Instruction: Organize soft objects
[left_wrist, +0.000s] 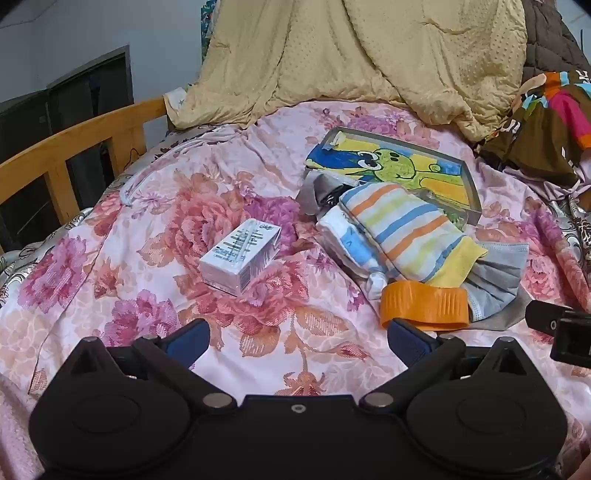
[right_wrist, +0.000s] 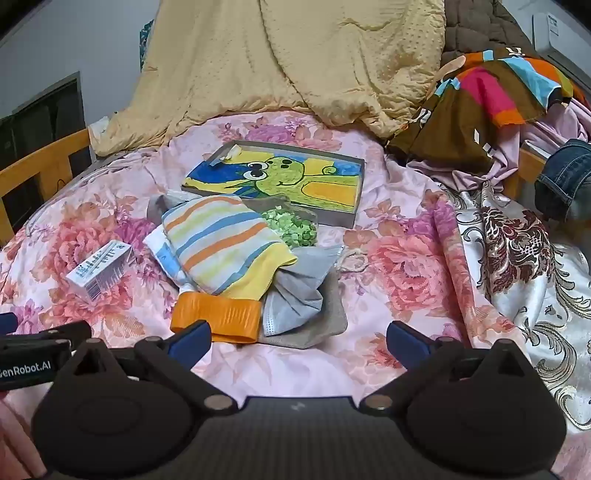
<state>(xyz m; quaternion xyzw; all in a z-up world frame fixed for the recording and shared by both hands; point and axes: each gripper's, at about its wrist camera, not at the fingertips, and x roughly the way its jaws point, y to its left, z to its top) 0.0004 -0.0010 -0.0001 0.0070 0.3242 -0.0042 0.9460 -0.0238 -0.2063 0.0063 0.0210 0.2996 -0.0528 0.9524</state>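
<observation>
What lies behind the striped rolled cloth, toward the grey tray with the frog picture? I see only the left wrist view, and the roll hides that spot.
Observer: A clear bag of small green pieces lies there, against the striped rolled cloth and the near rim of the grey tray with the frog picture.
Operator: Anything soft further right, past my frame?
Observer: A blue denim garment lies at the bed's far right edge.
Operator: Is the right gripper holding anything?
Observer: No. The right gripper is wide open, with only the floral bedcover between its fingers.
</observation>
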